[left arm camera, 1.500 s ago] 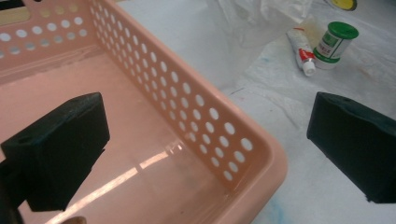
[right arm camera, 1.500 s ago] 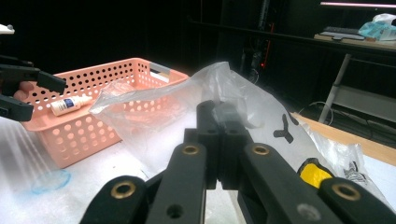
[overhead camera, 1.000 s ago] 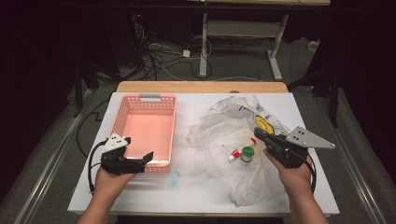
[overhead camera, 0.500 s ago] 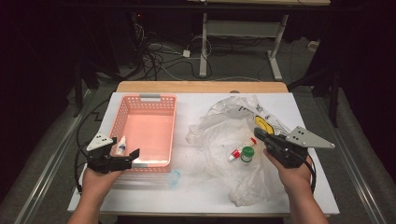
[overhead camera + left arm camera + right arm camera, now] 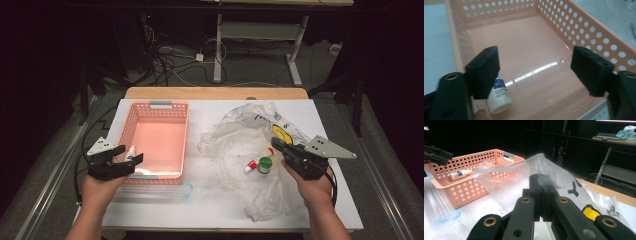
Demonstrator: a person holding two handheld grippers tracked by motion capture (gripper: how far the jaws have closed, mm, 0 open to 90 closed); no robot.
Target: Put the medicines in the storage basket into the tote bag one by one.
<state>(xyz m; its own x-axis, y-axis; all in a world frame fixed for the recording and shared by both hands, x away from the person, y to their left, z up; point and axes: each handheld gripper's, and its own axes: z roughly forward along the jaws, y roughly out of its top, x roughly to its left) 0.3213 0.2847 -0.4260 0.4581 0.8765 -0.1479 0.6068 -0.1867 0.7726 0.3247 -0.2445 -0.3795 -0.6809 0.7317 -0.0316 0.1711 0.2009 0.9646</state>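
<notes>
My left gripper hovers over the near left corner of the pink basket; its jaws have just been closing but still stand wide apart. A small white bottle with a blue label sits low beside the left jaw, inside the basket, with no pad pressing on it. From the right gripper view the bottle hangs level just under that gripper, above the basket rim. My right gripper is shut, its tips pinching the film of the clear plastic bag.
Inside the bag lie a green-capped bottle and a red-capped white tube, with a yellow item behind. A clear bluish disc lies on the white table in front of the basket. Cables and desk legs stand beyond the table.
My left gripper has slid left along the basket's near rim to its corner. The white bottle has come into sight at its jaws. The right hand has kept still.
</notes>
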